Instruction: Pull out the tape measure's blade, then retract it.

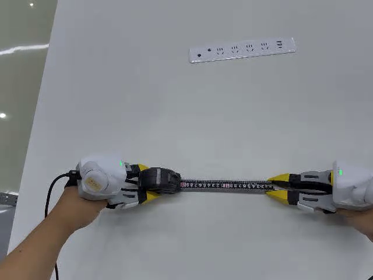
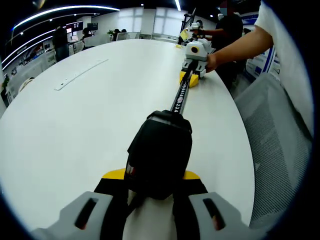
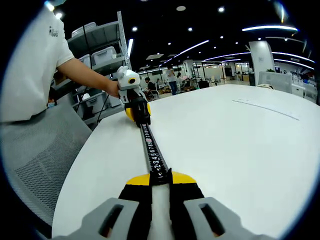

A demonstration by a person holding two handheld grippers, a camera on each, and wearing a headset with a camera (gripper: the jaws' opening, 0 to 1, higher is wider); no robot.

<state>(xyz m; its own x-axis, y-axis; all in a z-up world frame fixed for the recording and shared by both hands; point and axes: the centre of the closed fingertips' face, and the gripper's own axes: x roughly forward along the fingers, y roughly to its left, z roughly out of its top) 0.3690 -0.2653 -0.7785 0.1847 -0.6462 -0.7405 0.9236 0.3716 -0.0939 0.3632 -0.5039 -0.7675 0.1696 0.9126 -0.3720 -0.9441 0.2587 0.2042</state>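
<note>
The blade (image 1: pixel 224 185), stretched from the tape measure (image 1: pixel 164 179) in the left gripper (image 1: pixel 147 182) at 9 o'clock to the right gripper (image 1: pixel 275 186) at 3, bars our way across (it runs low over the table (image 1: pixel 145 87)). Toward 12 o'clock we have bare tabletop up to a power strip (image 1: pixel 242 49).

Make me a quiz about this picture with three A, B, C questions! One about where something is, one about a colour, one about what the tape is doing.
1. Where is the power strip?
A. On the table, beyond the blade.
B. Under the blade.
C. In a gripper.

2. What colour is the tape measure's case?
A. Red.
B. Black.
C. Green.

3. How is the blade?
A. Wound fully in.
B. Pulled out between the left gripper and right gripper.
C. Snapped in two.

Answers: 1 A, it lies on the table's far part; 2 B, the case looks black; 3 B, the left gripper holds the case, the right gripper pinches the blade's end.
</note>
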